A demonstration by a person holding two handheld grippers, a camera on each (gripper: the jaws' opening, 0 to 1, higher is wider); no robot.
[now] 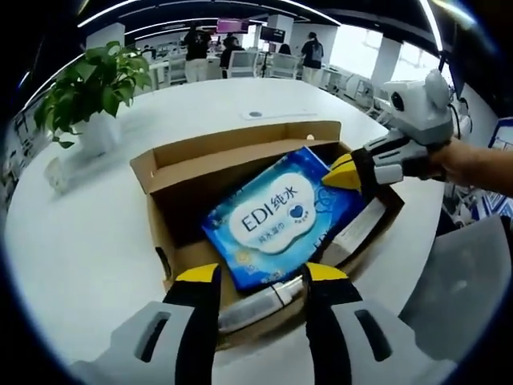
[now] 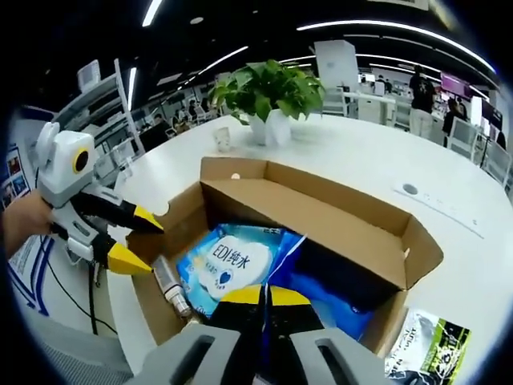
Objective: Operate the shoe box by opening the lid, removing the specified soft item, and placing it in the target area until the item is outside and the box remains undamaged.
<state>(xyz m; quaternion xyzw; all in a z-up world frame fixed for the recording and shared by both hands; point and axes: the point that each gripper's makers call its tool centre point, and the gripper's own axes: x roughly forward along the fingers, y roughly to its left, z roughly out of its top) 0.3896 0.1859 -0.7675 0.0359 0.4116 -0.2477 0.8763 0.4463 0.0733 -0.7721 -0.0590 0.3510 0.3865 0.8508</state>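
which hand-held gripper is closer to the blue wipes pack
Right. The right hand-held gripper is pinched on the blue wipes pack's edge; the left hand-held gripper hovers open at the cardboard box rim.

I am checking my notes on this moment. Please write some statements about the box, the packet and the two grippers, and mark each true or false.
1. The cardboard box is open. True.
2. The blue wipes packet lies on the table outside the box. False: it is still inside the box.
3. The right gripper is shut on an edge of the packet. True.
4. The left gripper is shut on the packet. False: it is open, near the box's edge.
5. A potted plant stands on the white table. True.
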